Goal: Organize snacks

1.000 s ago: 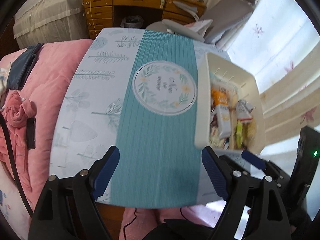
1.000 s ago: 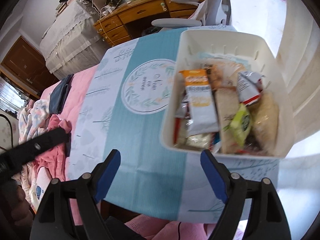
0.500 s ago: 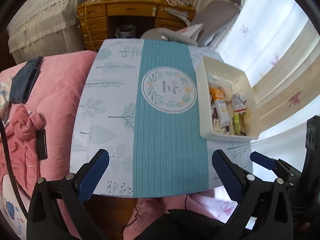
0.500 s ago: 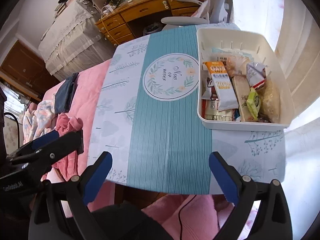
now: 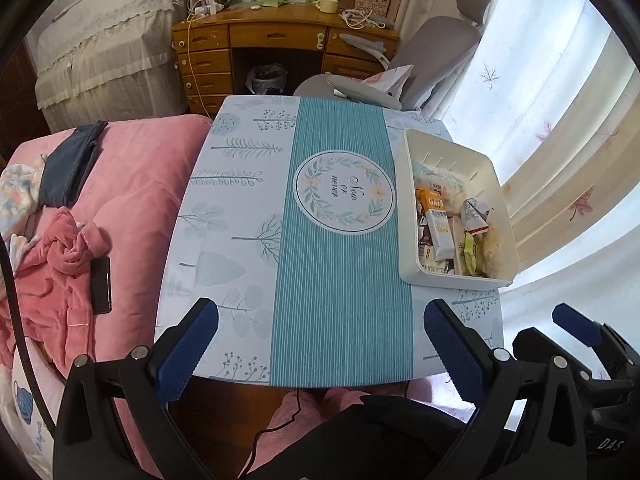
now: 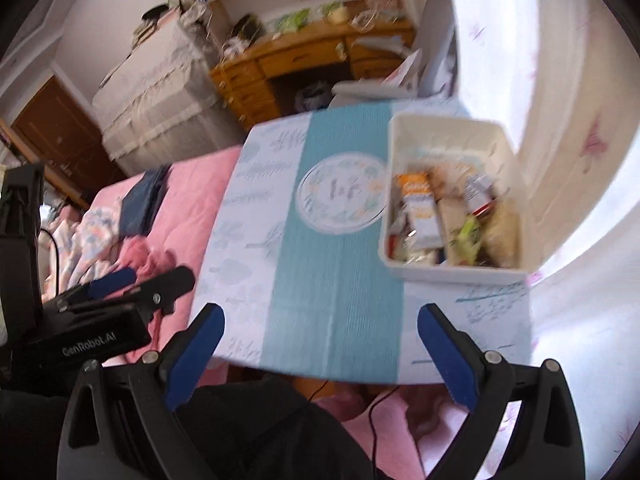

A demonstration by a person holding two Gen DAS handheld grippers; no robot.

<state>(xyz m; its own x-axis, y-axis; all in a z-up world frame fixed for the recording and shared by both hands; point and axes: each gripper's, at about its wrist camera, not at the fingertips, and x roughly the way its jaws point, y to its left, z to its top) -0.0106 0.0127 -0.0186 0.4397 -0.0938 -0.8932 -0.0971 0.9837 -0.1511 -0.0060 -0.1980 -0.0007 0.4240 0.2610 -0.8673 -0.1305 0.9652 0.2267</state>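
Tabletop (image 5: 240, 216): covered with a pale blue cloth printed with trees and leaves; a teal striped band runs down its middle, bearing a round floral emblem (image 5: 344, 192).

White bin (image 5: 505, 216): rectangular, open-topped, standing on the right part of the tabletop, beside the teal band and near the curtained window. Contents: snacks (image 5: 448, 224), loosely packed wrappers, among them an orange-and-white packet, a yellow-green packet and a pale bag. All visible snacks lie inside the bin.

Left hand-held gripper (image 5: 320, 344): blue-padded fingers spread wide, nothing between them; held above the near edge of the tabletop, well apart from the bin.

Right hand-held gripper (image 6: 320, 344): likewise spread wide and empty, above the near edge; its view is blurred. The left hand-held gripper shows at its lower left, over the bed.

Surroundings: bed with pink quilt (image 5: 140, 184) left of the tabletop; wooden desk (image 5: 280, 40) and grey chair (image 5: 436, 52) beyond it.
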